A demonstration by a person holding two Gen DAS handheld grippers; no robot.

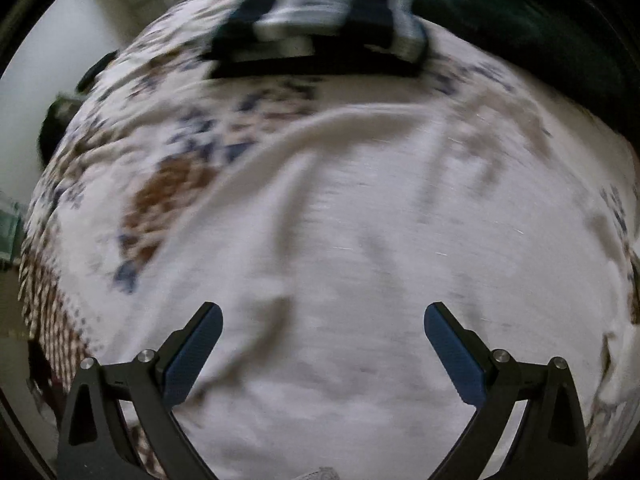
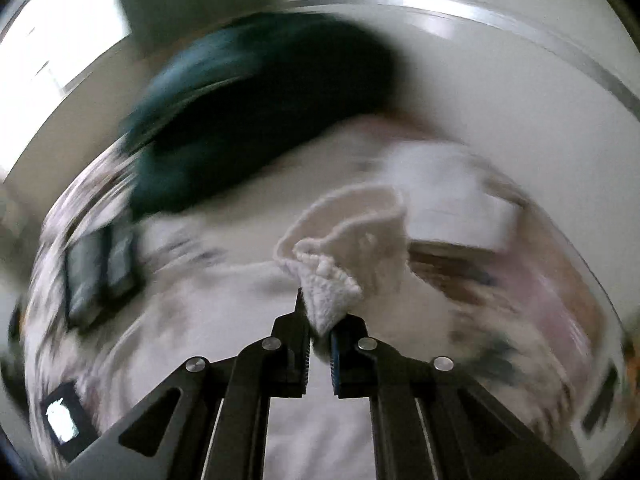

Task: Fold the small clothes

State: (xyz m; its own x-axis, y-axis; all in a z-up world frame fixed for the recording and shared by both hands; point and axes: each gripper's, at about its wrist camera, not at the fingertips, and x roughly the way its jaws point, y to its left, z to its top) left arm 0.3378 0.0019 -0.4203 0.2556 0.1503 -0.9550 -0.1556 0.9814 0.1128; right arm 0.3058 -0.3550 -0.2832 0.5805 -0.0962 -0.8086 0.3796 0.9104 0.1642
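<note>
My right gripper (image 2: 320, 312) is shut on a small white knitted garment (image 2: 352, 240), which looks like a sock, and holds it lifted above the bed. Its open cuff points away from me. My left gripper (image 1: 323, 320) is open and empty, hovering over the white patterned bedspread (image 1: 340, 200). A folded navy and grey striped garment (image 1: 320, 24) lies at the far side of the bed in the left wrist view, and shows at the left in the right wrist view (image 2: 100, 272). Both views are motion blurred.
A dark green pillow or blanket (image 2: 248, 112) lies at the head of the bed, also in the left wrist view (image 1: 520, 20). A folded white item (image 2: 452, 200) sits beyond the sock. A phone with a lit screen (image 2: 62, 420) lies at lower left.
</note>
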